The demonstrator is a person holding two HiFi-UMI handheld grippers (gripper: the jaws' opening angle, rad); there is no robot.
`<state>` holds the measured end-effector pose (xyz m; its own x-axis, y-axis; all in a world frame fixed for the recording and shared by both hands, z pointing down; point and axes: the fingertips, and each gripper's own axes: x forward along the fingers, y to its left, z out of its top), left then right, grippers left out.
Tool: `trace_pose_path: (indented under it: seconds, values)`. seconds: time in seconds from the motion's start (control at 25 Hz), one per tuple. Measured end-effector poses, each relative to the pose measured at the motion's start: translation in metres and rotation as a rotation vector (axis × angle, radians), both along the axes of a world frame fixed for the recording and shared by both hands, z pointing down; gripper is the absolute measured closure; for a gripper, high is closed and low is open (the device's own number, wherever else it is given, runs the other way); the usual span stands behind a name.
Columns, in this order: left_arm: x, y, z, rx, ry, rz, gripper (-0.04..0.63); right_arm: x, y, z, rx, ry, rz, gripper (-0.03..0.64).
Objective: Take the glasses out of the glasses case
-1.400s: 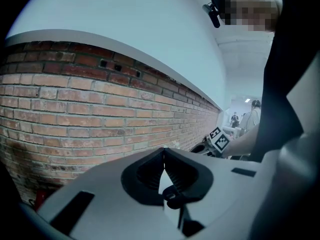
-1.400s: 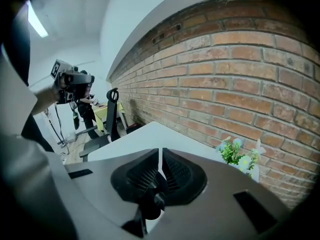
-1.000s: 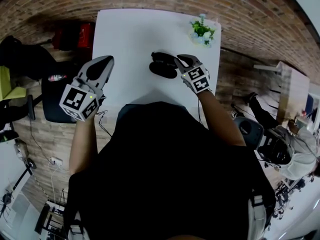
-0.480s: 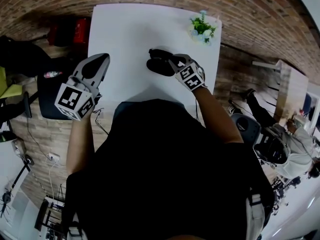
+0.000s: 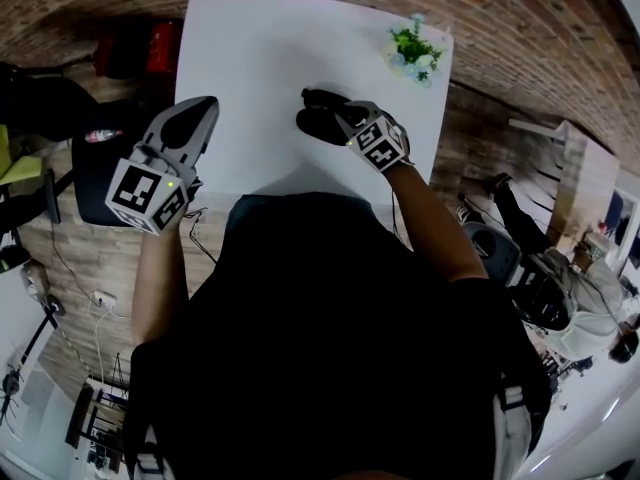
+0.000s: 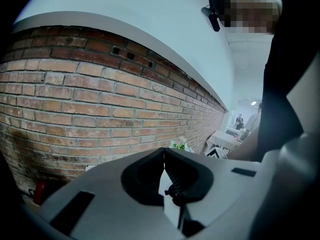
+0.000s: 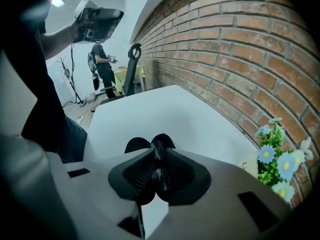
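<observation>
Wall: I see a bare red brick wall (image 6: 100,99) with white plaster above it.
Table: a plain white table (image 5: 260,58) stands against that brick.
Plant: a small pot of flowers (image 5: 413,48) sits on its far right corner.
Seating: I make out a black office chair (image 7: 133,64) past the table's end.
Light: a ceiling lamp (image 7: 57,0) glows overhead.

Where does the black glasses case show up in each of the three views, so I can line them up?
Head view: the glasses case lies upper middle on the white table, at the tips of the right hand-held gripper.
Left gripper view: not in it.
Right gripper view: low centre, dark, pinched between the jaws and bulging beyond them.
Shared landmark: the small flowering plant, seen in all three views.
</observation>
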<state>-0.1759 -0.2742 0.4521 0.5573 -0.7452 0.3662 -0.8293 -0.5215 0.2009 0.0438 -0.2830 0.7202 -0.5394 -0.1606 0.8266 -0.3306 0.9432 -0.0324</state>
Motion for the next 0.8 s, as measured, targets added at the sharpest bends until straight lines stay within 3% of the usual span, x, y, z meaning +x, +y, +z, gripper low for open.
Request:
trace_pose_path:
  seconds: [0.8]
  values:
    - [-0.004, -0.007, 0.014, -0.055, -0.006, -0.017, 0.584, -0.006, -0.004, 0.059, -0.064, 0.100, -0.081, 0.525]
